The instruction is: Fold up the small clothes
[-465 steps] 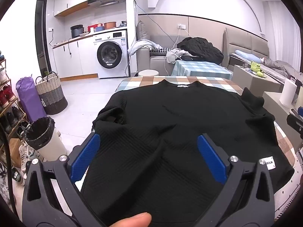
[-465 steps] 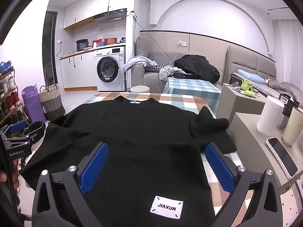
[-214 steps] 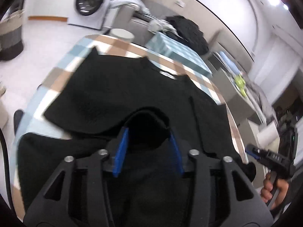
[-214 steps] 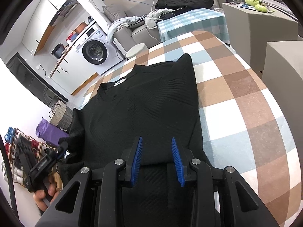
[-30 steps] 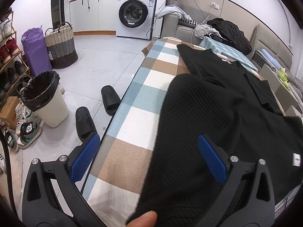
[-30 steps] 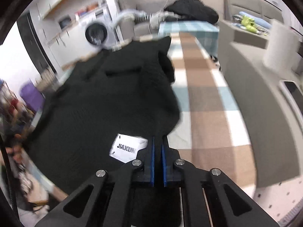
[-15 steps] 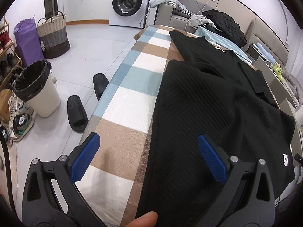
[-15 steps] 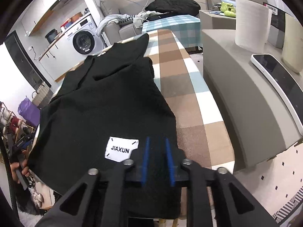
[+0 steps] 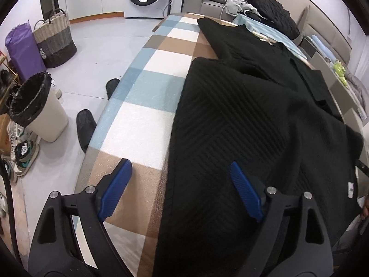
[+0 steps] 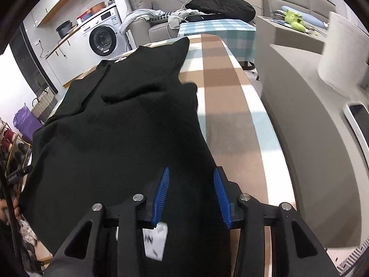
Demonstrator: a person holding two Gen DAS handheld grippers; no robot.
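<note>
Sweater (image 9: 242,120): black, ribbed knit, lies on checked table (image 9: 147,106); sides folded in, so a long strip running near to far. Near hem hangs over the near table edge.
Collar: far end, white neck tag visible in both views.
Label (image 10: 155,242): white, black letters, at near hem, right by the R gripper's body; partly hidden.
L gripper (image 9: 182,191): jaws wide apart, have just been closing a bit. Left pad (image 9: 115,189) over bare cloth of the table, right pad over the knit; sweater's left edge sits between them. Pads don't press on anything.
R gripper (image 10: 191,194): jaws partway apart, have just been opening. Sweater's near right edge sits between the blue pads (image 10: 161,194); gap shows each side, no clamp.
Table: brown/blue/white checks, bare strip left of the sweater & another on its right.
Floor, left: bin (image 9: 34,106) w/ black liner, two black slippers (image 9: 85,127), wicker basket (image 9: 55,39), purple bag.
Far: washer (image 10: 103,39), sofa w/ dark coat.
Right: grey ledge (image 10: 311,120), white roll, a device w/ dark screen.
</note>
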